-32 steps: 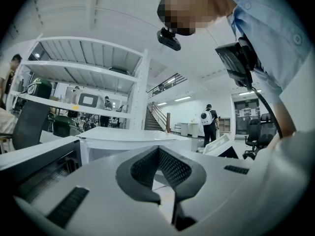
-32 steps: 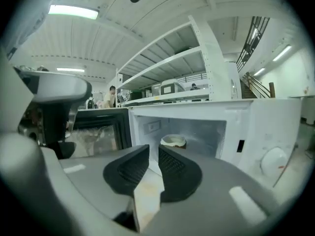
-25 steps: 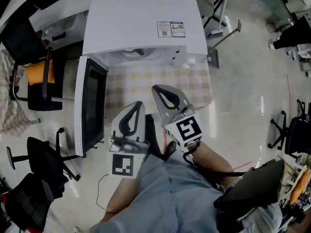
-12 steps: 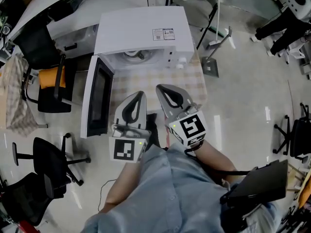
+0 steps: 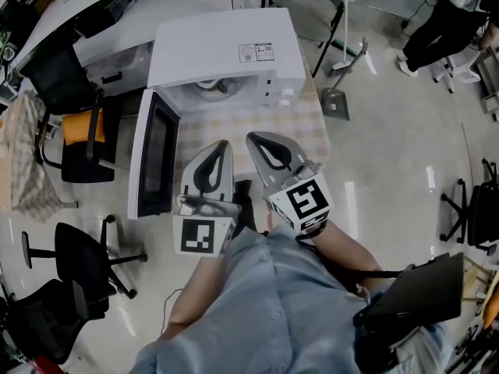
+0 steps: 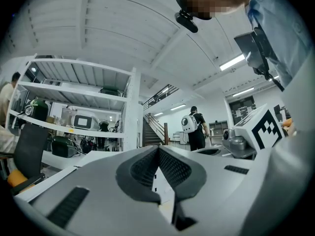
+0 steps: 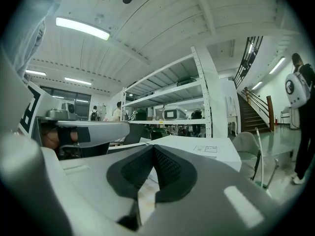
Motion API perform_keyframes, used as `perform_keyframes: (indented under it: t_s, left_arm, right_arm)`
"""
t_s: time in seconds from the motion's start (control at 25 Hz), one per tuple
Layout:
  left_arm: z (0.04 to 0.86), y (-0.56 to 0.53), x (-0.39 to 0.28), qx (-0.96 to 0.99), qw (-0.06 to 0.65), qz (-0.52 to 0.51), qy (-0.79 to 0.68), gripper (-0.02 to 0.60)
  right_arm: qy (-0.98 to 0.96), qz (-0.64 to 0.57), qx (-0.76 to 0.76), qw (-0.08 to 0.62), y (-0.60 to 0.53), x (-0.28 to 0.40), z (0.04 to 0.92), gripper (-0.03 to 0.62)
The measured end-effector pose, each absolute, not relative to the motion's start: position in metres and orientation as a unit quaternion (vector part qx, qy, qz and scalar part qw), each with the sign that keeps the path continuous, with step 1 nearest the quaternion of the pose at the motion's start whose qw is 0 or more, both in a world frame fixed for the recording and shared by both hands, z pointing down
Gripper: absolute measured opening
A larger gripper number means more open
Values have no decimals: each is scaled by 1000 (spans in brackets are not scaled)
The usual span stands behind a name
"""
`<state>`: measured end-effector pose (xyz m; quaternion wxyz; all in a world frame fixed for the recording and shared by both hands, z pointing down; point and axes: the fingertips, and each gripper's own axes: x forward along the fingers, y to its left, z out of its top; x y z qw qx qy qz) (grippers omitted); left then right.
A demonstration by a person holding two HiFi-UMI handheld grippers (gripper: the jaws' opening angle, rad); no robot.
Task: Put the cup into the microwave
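Observation:
The white microwave [image 5: 222, 49] stands at the far side of a table with a checked cloth [image 5: 257, 127], its door [image 5: 156, 162] swung open to the left. A pale round object [image 5: 211, 86] shows inside the cavity; I cannot tell whether it is the cup. My left gripper [image 5: 221, 143] and right gripper [image 5: 251, 138] hang side by side over the table's near part, clear of the microwave. Both point level and are shut with nothing between the pads. The left gripper view shows its own jaws [image 6: 158, 148] meeting. In the right gripper view its jaws [image 7: 153, 147] meet too, with the microwave top [image 7: 197, 146] behind.
Black office chairs [image 5: 74, 259] stand at the left, one with an orange cushion [image 5: 78, 127]. A metal stand [image 5: 337, 100] sits right of the table. A person [image 5: 437, 29] stands at the top right. A black bag [image 5: 405, 302] is at my lower right.
The view has pulled up and back, so the microwave looks smaller and farther. Both grippers stay side by side and shut.

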<state>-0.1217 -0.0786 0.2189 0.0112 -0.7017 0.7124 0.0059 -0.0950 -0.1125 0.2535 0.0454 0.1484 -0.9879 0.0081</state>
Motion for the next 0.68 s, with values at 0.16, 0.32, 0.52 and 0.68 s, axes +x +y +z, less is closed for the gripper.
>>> perform_keyframes:
  t_s: [0.16,0.32,0.52,0.68]
  left_arm:
    - [214,-83,-124,-698,18,16,716,5]
    - [214,-86,-121,-701,17,15,713,5]
    - [213,-89,-119,-704,20,12,709,5]
    - [207,-93,-115,-709,30,22,705,5]
  right_arm:
    - [-987,7,153,43,-116,-93,252,2]
    - [-988,4,151,40,-117,-91,252,2]
    - [-988,3,152,39,-120,-90,252,2]
    - [-987,7,155,41,-122,-89,253,2]
